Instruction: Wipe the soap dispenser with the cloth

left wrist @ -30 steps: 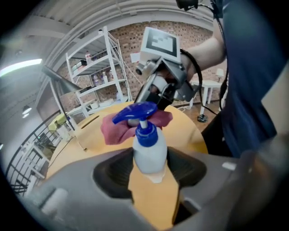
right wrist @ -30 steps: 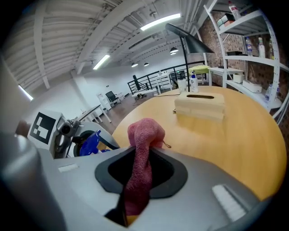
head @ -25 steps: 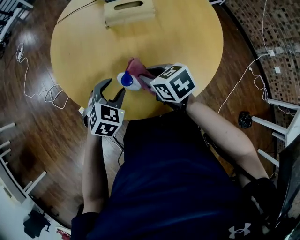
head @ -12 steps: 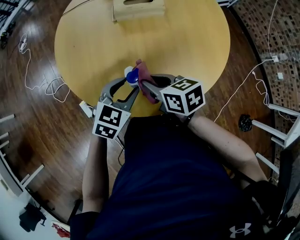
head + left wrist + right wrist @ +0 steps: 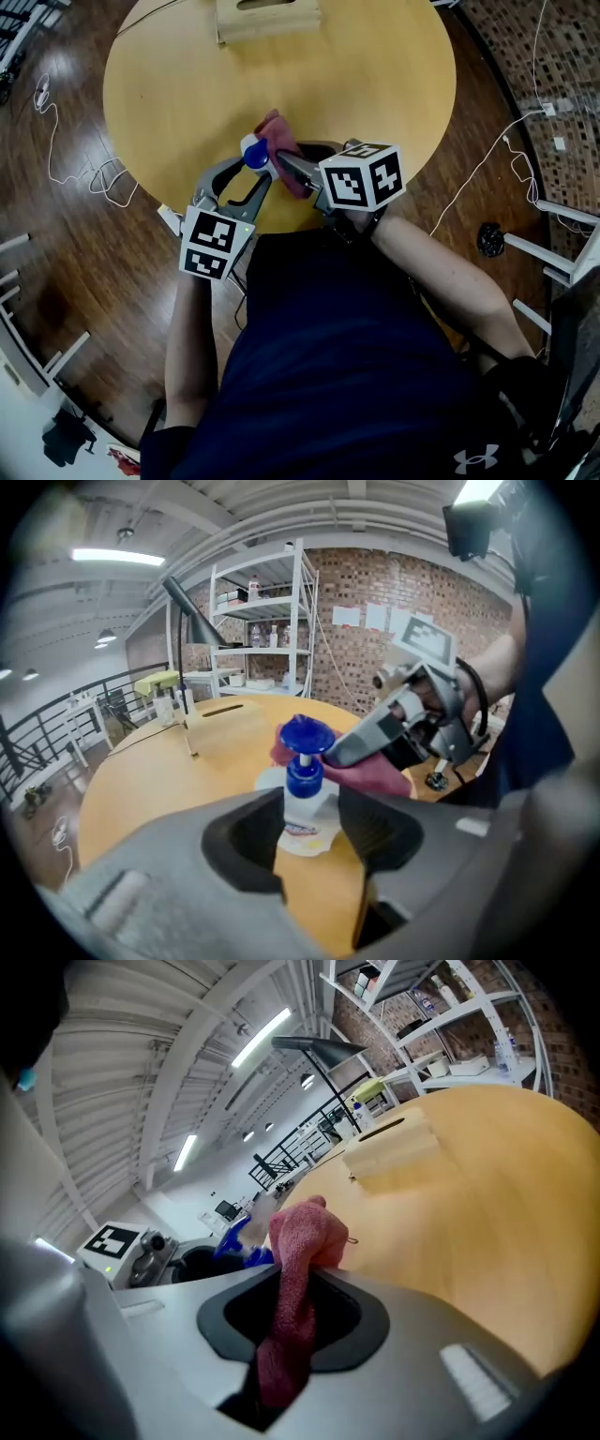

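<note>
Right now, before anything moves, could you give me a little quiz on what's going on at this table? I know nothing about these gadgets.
1. Multiple choice: what does the right gripper hold? A) a sponge B) a pink cloth C) a brush
2. True or false: the soap dispenser lies on its side on the floor.
3. Short answer: which gripper has the dispenser between its jaws?

Key
1. B.
2. False: it stands upright on the round table.
3. The left gripper. Its jaws have just been closing, and their pads now sit against the bottle's sides.
</note>
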`<state>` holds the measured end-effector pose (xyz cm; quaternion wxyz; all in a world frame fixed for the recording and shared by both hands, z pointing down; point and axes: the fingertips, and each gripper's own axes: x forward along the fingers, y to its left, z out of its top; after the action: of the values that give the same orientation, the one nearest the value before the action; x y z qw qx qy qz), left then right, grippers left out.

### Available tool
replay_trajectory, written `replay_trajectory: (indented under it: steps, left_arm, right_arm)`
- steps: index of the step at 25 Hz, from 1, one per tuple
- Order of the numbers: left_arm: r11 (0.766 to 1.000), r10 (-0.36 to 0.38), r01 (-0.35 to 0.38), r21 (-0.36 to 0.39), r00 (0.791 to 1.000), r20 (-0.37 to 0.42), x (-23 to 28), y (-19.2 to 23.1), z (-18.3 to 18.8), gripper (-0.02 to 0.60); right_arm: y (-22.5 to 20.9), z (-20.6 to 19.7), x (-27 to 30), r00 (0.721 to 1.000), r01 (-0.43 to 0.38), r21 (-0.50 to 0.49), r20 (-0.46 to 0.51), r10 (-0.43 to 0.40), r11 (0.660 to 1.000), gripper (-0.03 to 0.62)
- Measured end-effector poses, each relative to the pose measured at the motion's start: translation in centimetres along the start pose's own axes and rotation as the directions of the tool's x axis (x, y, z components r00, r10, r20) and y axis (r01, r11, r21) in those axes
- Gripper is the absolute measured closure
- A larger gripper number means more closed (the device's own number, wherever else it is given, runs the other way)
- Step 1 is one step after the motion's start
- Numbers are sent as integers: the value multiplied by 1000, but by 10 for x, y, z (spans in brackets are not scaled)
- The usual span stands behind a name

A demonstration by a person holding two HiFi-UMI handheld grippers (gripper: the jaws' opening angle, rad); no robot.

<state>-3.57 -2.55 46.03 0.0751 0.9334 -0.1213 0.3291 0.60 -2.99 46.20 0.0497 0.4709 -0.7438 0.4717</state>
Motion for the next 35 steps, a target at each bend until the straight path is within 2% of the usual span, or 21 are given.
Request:
replay_trajectory:
  steps: [3, 7, 10, 11, 13, 14, 16, 17, 20, 22, 26, 29, 32, 35]
  left_arm:
    - [1000, -8, 8, -4, 1000, 9, 1, 2, 4, 396]
    - [1000, -18, 19, -14, 1000, 12, 1, 5, 3, 397]
    - [1000, -1, 1, -5, 1000, -3, -3, 4, 3, 397]
    - [1000, 3, -3, -14, 1000, -10, -4, 1, 3, 383]
    - [997, -6, 5, -74, 1000, -16, -5, -6, 2, 268]
    - [993, -13, 11, -116, 1000, -16, -5, -9, 2, 241]
    - [986, -9, 5, -164, 1000, -25, 1, -13, 1, 227]
    - [988, 3, -10, -157, 999, -43, 6, -13, -1, 227]
    - [995, 63, -72, -68, 990, -124, 14, -10, -7, 233]
    - [995, 95, -98, -14, 982, -162, 15, -6, -11, 301]
    - [993, 103, -87, 80, 972, -210, 13, -7, -15, 304]
    - [982, 119, -81, 168, 965, -234, 18, -17, -15, 304]
    - [973, 133, -79, 218, 961, -243, 26, -30, -13, 304]
    - [958, 171, -101, 268, 953, -249, 31, -35, -11, 305]
  right_arm:
    - [6, -9, -9, 999, -22, -42, -29, 20, 999, 519]
    - [-3, 25, 15, 998, -70, -85, 0, 70, 994, 517]
    - [-6, 43, 36, 993, -118, -100, -26, 116, 988, 517]
    - [-6, 43, 36, 991, -128, -100, -39, 124, 987, 517]
    - [-4, 39, 28, 989, -143, -95, -56, 138, 985, 517]
    - [-3, 35, 23, 987, -150, -94, -65, 145, 984, 517]
    - [-1, 24, 11, 983, -167, -87, -91, 159, 982, 517]
    - [1, 18, 6, 980, -177, -84, -107, 168, 981, 517]
    - [12, 1, -4, 963, -223, -91, -172, 206, 971, 517]
    - [14, -1, -2, 956, -238, -120, -202, 211, 964, 517]
    - [7, 25, 24, 967, -210, -209, -191, 171, 955, 517]
    - [7, 36, 35, 970, -201, -279, -190, 151, 939, 517]
    - [10, 26, 26, 970, -199, -324, -202, 138, 925, 517]
    - [3, 11, 4, 982, -132, -412, -178, 62, 901, 517]
